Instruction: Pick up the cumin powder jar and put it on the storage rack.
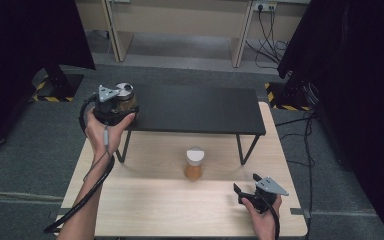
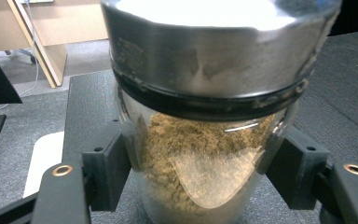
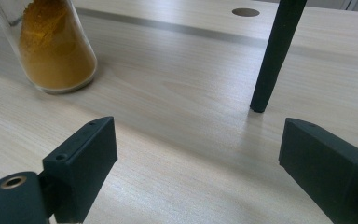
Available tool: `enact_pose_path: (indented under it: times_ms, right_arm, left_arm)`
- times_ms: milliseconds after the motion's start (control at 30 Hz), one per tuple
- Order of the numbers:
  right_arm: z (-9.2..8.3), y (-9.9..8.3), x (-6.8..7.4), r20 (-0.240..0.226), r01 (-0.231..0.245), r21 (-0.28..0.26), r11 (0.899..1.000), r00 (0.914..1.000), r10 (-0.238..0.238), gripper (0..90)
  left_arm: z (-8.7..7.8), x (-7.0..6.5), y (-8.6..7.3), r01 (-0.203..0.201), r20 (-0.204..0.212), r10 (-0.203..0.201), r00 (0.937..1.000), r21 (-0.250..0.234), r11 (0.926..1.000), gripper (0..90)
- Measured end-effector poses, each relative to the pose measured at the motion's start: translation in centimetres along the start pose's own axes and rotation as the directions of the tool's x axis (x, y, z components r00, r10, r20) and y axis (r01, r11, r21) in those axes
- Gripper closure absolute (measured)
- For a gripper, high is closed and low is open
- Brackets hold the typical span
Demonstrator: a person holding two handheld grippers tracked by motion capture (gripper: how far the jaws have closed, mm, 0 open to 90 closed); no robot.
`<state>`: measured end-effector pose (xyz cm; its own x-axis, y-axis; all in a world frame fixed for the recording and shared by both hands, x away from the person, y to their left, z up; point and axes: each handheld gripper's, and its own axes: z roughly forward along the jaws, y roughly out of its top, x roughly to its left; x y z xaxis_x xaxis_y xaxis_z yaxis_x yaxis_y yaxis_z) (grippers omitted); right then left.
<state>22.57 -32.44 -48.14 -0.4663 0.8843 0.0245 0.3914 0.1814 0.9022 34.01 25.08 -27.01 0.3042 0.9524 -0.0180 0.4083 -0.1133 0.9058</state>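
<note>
Left claw (image 2: 193,175) clamps spice jar (image 2: 200,140) over black shelf (image 1: 200,107) left edge; right claw (image 3: 196,172) wide, empty.

My left gripper (image 1: 125,102) is raised with jaws clamped; my right gripper (image 1: 245,187) sits low, jaws spread wide.

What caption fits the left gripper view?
Left hand-held gripper clamps a metal-lidded glass jar of brown powder over the black shelf.

My light wooden table (image 1: 145,200) carries a black metal-legged shelf (image 1: 200,110) (along its far side) and a white-capped glass jar of orange powder (image 1: 194,164).
</note>
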Motion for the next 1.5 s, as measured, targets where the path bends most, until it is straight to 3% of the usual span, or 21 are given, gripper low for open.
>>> enact_pose_path:
  times_ms: [833, 1100, 1500]
  right_arm:
    - [-0.1, -0.1, -0.2, -0.004, -0.009, -0.003, 1.000, 1.0000, 0.009, 11.5]
    - [-0.1, -0.1, -0.2, -0.005, -0.017, -0.007, 1.000, 0.9998, 0.017, 11.5]
    - [0.0, -0.1, -0.1, -0.003, -0.006, -0.002, 1.000, 1.0000, 0.006, 11.5]
  left_arm:
    - [0.1, 0.2, 0.1, -0.015, 0.005, 0.015, 0.9999, 0.000, 0.9999, 29.6]
    - [0.1, -0.6, -0.7, -0.060, -0.023, 0.059, 0.9980, -0.028, 0.9978, 10.8]
    - [-0.6, -0.8, -1.8, -0.053, -0.020, 0.052, 0.9985, -0.068, 0.9963, 7.0]
